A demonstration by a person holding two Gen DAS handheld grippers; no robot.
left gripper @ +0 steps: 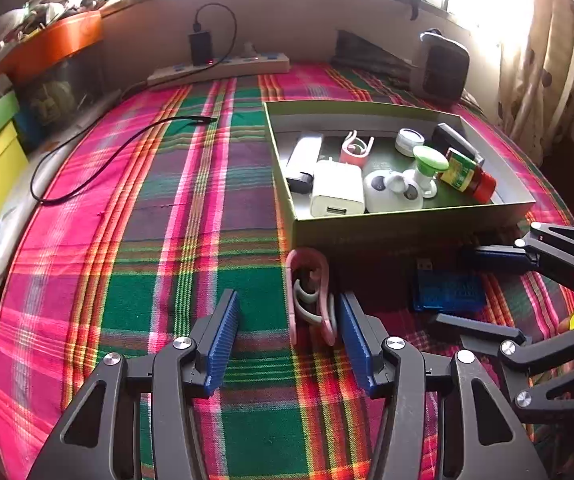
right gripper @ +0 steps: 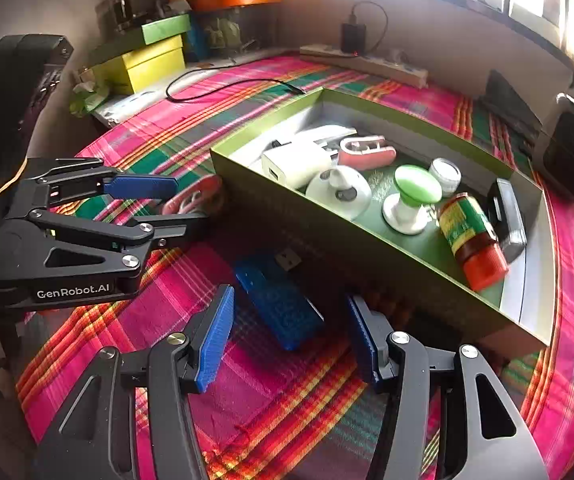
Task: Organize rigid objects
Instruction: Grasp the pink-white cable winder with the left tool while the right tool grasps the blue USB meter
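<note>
A green open box [left gripper: 407,222] [right gripper: 327,236] on the plaid cloth holds a white charger [left gripper: 337,194], a white device, a pink clip [left gripper: 355,148], a green-capped piece [left gripper: 429,164], a red-lidded jar [right gripper: 473,238] and a black item. A second pink clip [left gripper: 311,292] [right gripper: 193,198] lies on the cloth before the box. My left gripper [left gripper: 289,328] [right gripper: 167,204] is open, its right pad beside this clip. A blue USB device [left gripper: 447,290] [right gripper: 279,300] lies near the box. My right gripper [right gripper: 291,340] [left gripper: 463,280] is open around it.
A black cable [left gripper: 99,160] lies on the cloth at the left. A power strip [left gripper: 223,66] with a plugged charger runs along the back wall. A black speaker [left gripper: 441,68] stands behind the box. Yellow and green boxes [right gripper: 147,58] sit at the left edge.
</note>
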